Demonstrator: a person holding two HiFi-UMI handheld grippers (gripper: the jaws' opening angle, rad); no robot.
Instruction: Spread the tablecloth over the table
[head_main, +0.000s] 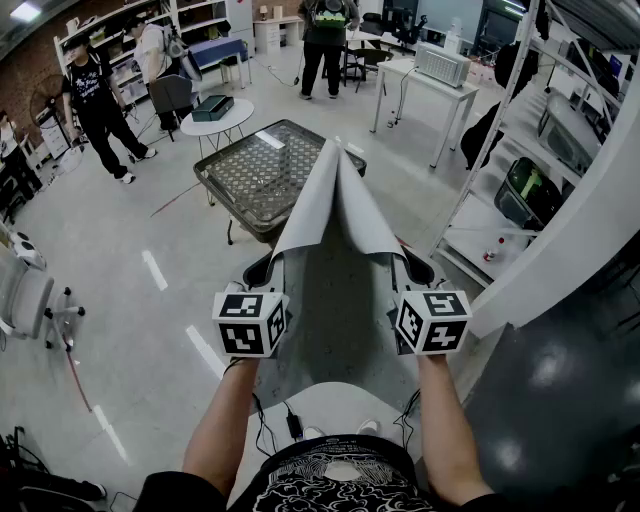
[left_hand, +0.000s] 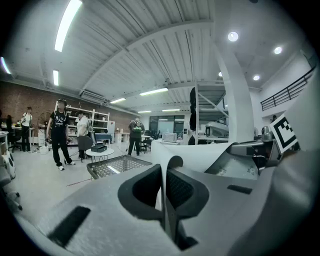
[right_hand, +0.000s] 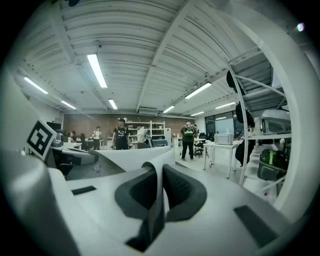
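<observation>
Workshop floor (head_main: 130, 240): the dark mesh-topped metal table (head_main: 250, 180) is uncovered. Your left gripper (head_main: 258, 270) and right gripper (head_main: 417, 268), side by side and near level, each clamp an edge of the pale grey tablecloth (head_main: 340, 250) just short of the table. Carry-in step, I judge; next, advance and draw it across.

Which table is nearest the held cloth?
On the floor straight ahead stands a square dark metal table with a mesh top, at the far end of the pale grey tablecloth. Its neighbours behind, a small round table and a long table, are white.
</observation>
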